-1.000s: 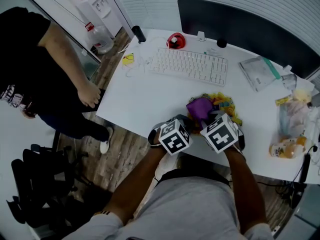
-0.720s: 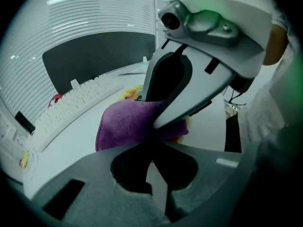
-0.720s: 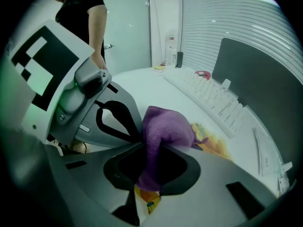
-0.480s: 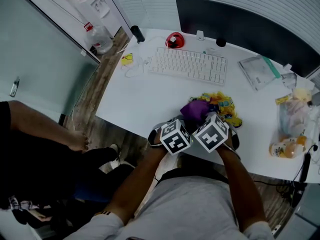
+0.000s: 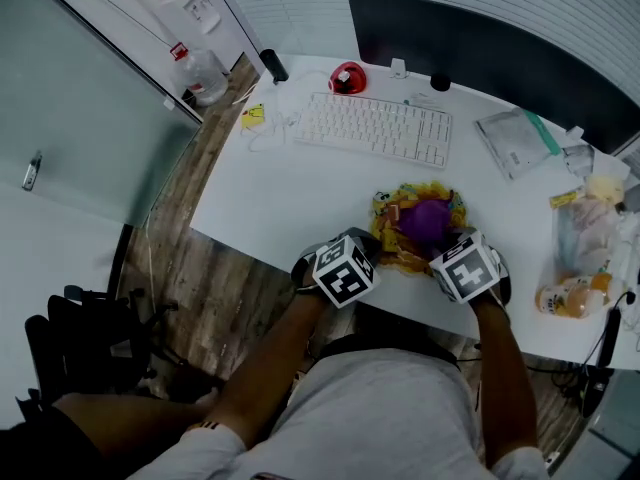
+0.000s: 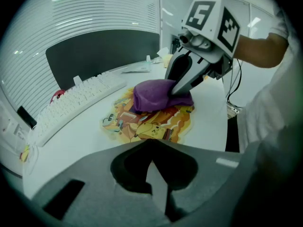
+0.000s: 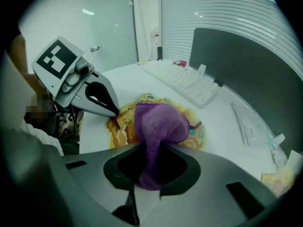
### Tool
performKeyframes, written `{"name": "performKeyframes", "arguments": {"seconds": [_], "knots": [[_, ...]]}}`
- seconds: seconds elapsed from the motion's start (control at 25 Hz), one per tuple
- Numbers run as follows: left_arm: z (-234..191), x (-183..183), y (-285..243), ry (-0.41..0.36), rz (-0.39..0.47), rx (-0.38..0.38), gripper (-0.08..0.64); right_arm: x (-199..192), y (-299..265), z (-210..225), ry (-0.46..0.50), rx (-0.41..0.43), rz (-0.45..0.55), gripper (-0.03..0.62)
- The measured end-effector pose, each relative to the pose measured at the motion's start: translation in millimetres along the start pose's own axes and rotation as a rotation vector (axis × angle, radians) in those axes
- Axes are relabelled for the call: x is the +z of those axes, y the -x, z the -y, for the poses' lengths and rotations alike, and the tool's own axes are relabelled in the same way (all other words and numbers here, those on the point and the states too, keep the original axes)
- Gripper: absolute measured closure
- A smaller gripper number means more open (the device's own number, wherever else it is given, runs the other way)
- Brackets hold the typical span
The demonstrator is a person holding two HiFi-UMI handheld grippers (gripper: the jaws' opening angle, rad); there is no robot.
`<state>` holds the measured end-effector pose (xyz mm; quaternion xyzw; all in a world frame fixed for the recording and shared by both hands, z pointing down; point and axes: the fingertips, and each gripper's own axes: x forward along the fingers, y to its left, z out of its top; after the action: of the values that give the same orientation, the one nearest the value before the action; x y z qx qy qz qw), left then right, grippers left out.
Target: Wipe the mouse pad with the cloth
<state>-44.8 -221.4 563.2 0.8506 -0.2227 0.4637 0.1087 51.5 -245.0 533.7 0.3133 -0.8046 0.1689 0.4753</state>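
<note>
White desk [image 5: 290,193], office clutter
A pale keyboard [image 5: 372,129] lies before the dark monitor [image 5: 480,53]; a red object [image 5: 347,79] sits near its corner, a clear pouch [image 5: 515,145] beside.

right hand-held gripper [image 7: 147,181] clamps purple cloth [image 7: 158,122] draped over mouse pad [image 7: 121,129] on counter [image 7: 227,141]; left hand-held gripper [image 7: 113,111] tip at pad's edge.

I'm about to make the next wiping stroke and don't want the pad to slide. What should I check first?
1. Cloth gripped: ok. The right gripper has its jaws shut on the purple cloth.
2. Cloth on the mouse pad: ok, it rests on the pad's middle.
3. Pad held steady: cannot tell. The left gripper, jaws together and empty, has its tip at the pad's edge, but whether it presses down is not visible.
4. Room for the stroke: ok, the keyboard lies apart from the pad.
</note>
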Motion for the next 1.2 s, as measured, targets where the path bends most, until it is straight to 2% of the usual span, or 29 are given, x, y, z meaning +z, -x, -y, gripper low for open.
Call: {"name": "performKeyframes", "arguments": {"seconds": [0.28,0.56,0.72,0.92,1.2], "knots": [[-0.2,-0.6,-1.2,0.014,-0.004,0.015,0.545,-47.4,21.8,47.9,-0.101,-0.055,-0.025,0.522],[-0.7,-0.5,-1.2,0.018,-0.013,0.018,0.544,-60.5,35.1,61.2,-0.132,-0.081,-0.026,0.522],[-0.3,-0.3,-1.4,0.013,-0.015,0.018,0.543,-41.4,44.5,40.6,-0.086,-0.080,0.018,0.522],[0.3,0.1,-0.8,-0.014,-0.022,0.019,0.544,-2.0,41.7,-18.4,-0.009,0.008,0.077,0.522],[0.1,-0.8,6.5,-0.040,-0.010,0.032,0.544,21.7,13.9,-80.9,0.120,0.094,0.045,0.522]]}}
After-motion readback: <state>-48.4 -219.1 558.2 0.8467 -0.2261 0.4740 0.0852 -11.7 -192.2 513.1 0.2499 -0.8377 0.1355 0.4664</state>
